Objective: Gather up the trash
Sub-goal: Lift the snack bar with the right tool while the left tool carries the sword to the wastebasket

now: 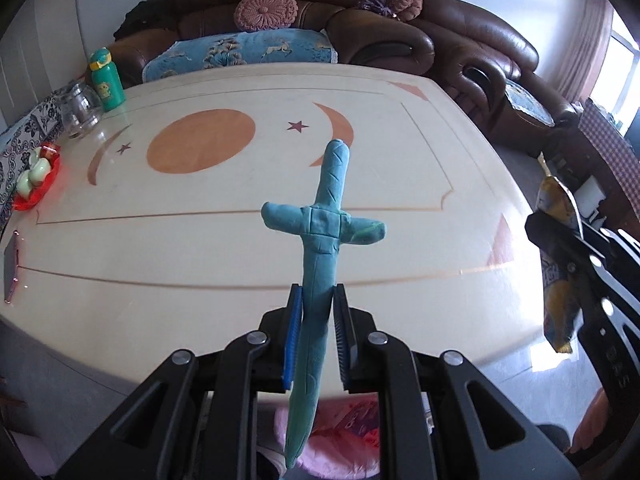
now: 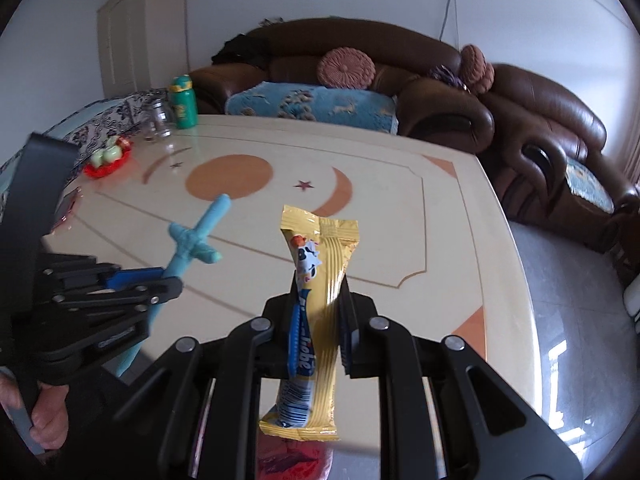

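Carrying two pieces of trash at once, both lifted clear of the worktop (image 1: 200,248). Left tongs (image 1: 318,344) clenching a blue clay sword (image 1: 320,256) around its blade, hilt and crossguard pointing to 12 o'clock over the worktop. Right tongs (image 2: 320,320) gripping a yellow wrapper (image 2: 316,312) at mid-length, upper end sticking up toward 12, lower end hanging below the jaws. Judging the step in hand as transport toward a bin: something pink (image 1: 344,432) showing at 6 o'clock beneath both tongs, possibly a bag or bin, too hidden to tell. Next move likely calling for lowering each item over that receptacle and releasing, one at a time. Leaving alone a red dish (image 1: 38,184), jar (image 1: 80,110) and green bottle (image 1: 106,80) at 10 o'clock.
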Available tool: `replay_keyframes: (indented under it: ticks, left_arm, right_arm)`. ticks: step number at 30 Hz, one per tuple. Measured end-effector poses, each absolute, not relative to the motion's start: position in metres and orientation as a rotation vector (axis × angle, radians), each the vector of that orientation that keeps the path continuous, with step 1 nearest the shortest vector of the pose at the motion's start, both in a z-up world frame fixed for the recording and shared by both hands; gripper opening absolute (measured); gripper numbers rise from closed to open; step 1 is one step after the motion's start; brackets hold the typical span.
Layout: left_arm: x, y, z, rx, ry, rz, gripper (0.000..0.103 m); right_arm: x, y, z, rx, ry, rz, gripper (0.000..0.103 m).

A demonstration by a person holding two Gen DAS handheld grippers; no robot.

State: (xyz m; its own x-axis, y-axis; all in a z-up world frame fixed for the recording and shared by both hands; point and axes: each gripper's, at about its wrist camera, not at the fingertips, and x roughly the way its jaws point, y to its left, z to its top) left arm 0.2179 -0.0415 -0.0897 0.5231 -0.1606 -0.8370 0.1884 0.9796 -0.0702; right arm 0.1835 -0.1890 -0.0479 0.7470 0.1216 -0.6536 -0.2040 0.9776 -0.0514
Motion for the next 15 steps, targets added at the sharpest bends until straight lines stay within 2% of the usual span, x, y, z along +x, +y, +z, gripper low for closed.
replay_keyframes:
  ticks: [15]
  left_arm:
    - [0.119, -0.028, -0.085, 0.040, 0.988, -0.293, 0.016]
  right_arm:
    - [0.083, -0.167, -0.055, -0.126, 0.735, 0.161, 0.016]
